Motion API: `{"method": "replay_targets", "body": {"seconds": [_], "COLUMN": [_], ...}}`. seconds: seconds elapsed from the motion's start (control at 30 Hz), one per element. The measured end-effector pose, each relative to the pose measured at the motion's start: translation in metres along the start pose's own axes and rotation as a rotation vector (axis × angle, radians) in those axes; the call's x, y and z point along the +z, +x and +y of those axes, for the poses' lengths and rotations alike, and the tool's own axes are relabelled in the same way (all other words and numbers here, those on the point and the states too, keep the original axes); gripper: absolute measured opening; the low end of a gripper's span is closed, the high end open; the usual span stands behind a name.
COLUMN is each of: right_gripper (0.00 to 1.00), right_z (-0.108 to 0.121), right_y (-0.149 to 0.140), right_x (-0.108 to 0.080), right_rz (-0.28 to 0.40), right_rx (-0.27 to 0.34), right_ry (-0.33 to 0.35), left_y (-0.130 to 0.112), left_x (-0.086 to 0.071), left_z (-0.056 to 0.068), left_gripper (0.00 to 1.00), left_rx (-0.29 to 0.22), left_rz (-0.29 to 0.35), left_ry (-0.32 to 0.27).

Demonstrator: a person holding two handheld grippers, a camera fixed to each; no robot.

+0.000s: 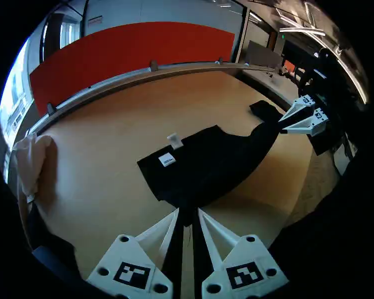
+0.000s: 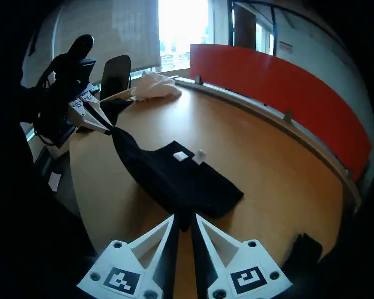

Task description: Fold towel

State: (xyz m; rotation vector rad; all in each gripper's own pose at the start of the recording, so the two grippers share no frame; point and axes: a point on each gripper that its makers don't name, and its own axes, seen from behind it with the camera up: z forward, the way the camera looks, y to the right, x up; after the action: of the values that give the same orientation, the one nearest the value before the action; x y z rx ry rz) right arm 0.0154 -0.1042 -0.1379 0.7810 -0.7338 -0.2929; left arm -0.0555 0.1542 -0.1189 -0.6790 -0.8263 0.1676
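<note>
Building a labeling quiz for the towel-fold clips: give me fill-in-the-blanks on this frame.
1. The towel is ___ in colour.
2. The left gripper and the right gripper are both ___ on the towel.
3. The partition along the far edge of the table is ___.
Missing words: black, shut, red.
</note>
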Motion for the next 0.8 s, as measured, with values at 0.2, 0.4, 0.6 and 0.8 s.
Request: {"method": "replay_targets", "body": {"seconds": [0.2, 0.4, 0.6, 0.8], "right_gripper": [0.16, 0.16, 0.16, 0.16], "right_z": [-0.002, 0.000, 0.005, 0.021], "right_y": [0.000, -0.001, -0.001, -0.007], "right_x": [0.000, 0.003, 0.013, 0.029], "right_rz": [-0.001, -0.013, -0.022, -0.051], "right_rx": [0.001, -0.006, -0.005, 0.008], "right_ry": [0.004, 0.002, 0.000, -0.025], "left_y": [-0.002, -0.003, -0.001, 0.006], "left_x": [-0.001, 0.002, 0.012, 0.027], "left_z": [0.000, 0.000, -0.007, -0.013], "left_gripper": [0.11, 0.11, 0.11, 0.11], "left_rx": [-0.008, -0.016, -0.031, -0.057], "left_rz": [-0.006, -0.013, -0.024, -0.017], "left_ry": [-0.003, -0.002, 0.010, 0.009]}}
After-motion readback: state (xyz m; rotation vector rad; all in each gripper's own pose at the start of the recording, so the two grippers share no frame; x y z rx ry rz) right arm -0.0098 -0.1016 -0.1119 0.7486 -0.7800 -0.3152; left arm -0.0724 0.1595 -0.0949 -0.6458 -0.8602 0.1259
